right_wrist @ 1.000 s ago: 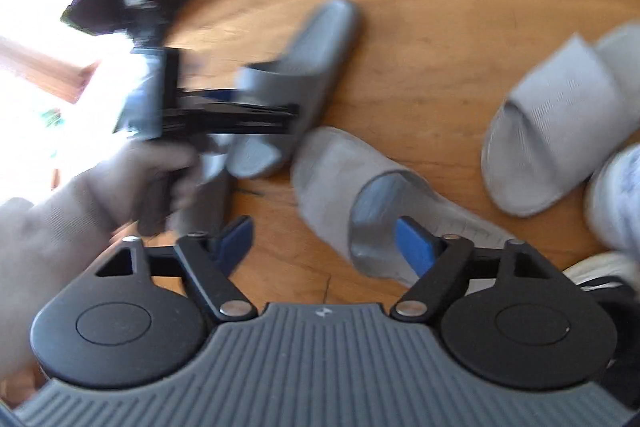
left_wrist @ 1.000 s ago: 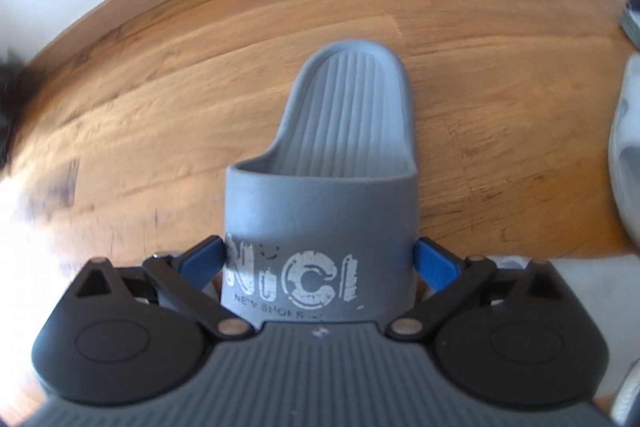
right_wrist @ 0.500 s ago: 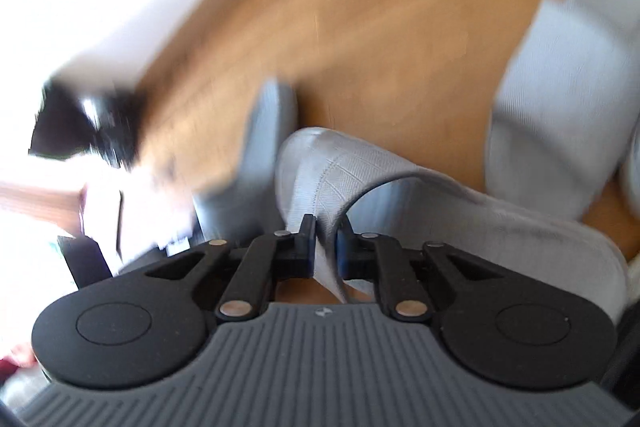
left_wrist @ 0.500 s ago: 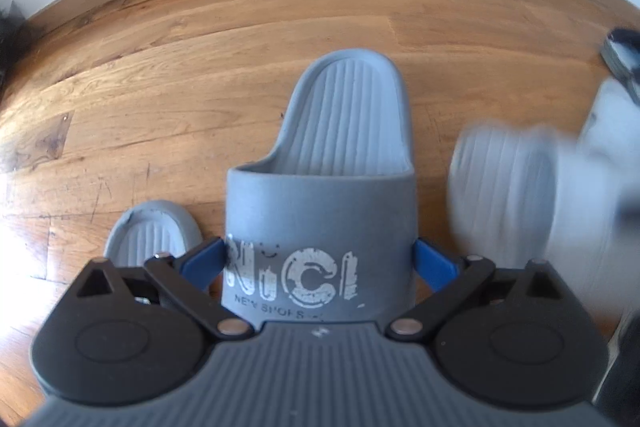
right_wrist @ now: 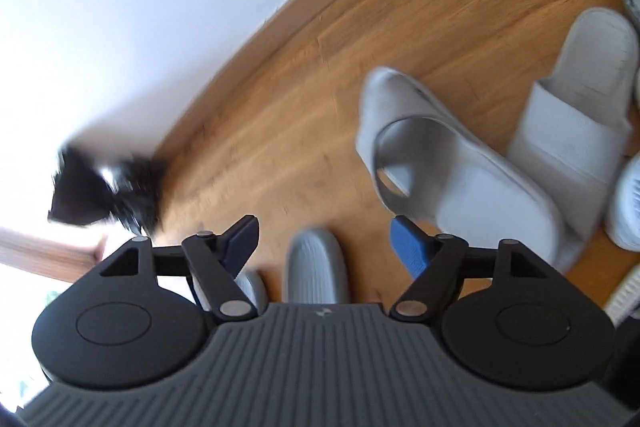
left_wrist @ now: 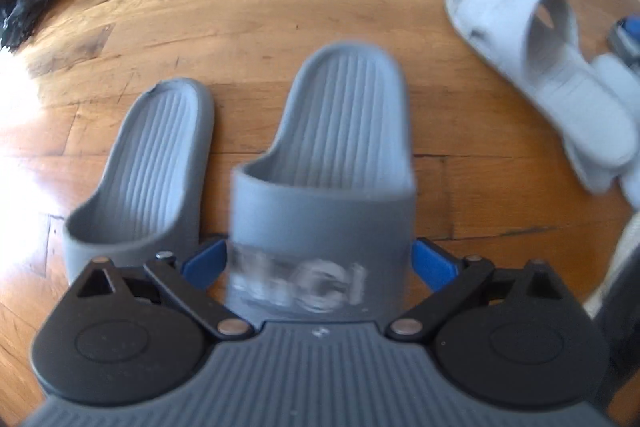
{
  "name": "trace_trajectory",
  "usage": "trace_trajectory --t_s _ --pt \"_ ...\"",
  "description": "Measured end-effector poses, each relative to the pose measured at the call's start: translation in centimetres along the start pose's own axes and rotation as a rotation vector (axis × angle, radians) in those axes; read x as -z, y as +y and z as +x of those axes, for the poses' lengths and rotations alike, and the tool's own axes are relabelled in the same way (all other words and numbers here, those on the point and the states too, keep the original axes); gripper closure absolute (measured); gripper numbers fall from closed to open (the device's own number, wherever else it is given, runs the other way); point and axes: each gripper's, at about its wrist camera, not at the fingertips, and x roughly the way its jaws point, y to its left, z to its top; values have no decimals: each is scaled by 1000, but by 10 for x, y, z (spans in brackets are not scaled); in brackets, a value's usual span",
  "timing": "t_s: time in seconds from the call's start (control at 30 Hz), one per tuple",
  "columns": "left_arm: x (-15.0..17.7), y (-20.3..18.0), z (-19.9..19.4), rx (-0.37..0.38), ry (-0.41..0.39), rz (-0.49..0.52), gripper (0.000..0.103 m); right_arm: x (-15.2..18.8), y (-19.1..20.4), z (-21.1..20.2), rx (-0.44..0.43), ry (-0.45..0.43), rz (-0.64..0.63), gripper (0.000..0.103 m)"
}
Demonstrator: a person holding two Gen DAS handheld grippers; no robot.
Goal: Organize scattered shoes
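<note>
left tongs (left_wrist: 320,263) clamped around a strap, right tongs (right_wrist: 324,239) spread, empty

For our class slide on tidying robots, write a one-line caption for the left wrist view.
Left gripper straddles a dark grey slide beside its mate on the wooden floor.

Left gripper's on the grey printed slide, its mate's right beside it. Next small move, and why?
Probably open the left gripper and back off: the grey printed slide already lies parallel beside its mate on the floor, toes roughly level, so the pair looks set.
</note>
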Motion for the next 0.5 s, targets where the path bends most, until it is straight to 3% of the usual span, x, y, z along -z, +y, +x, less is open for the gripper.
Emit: trace_trajectory --t_s 0.1,0.23,0.37,0.43,0.5 --pt "2 12 -43 21 -99 -12 3 23 -1 -2 20 55 -76 29" --pt "10 61 -84 -42 -191 -96 0 53 12 16 31 160 -190 29" --pt "31 121 -66 -133 -127 -264 0 69 25 60 52 224 -217 15" --pt "41 151 -45 -139 -79 -373 2 77 32 82 63 256 -230 5" --pt "49 169 -33 -113 -69 -435 3 85 38 104 74 289 -243 2"
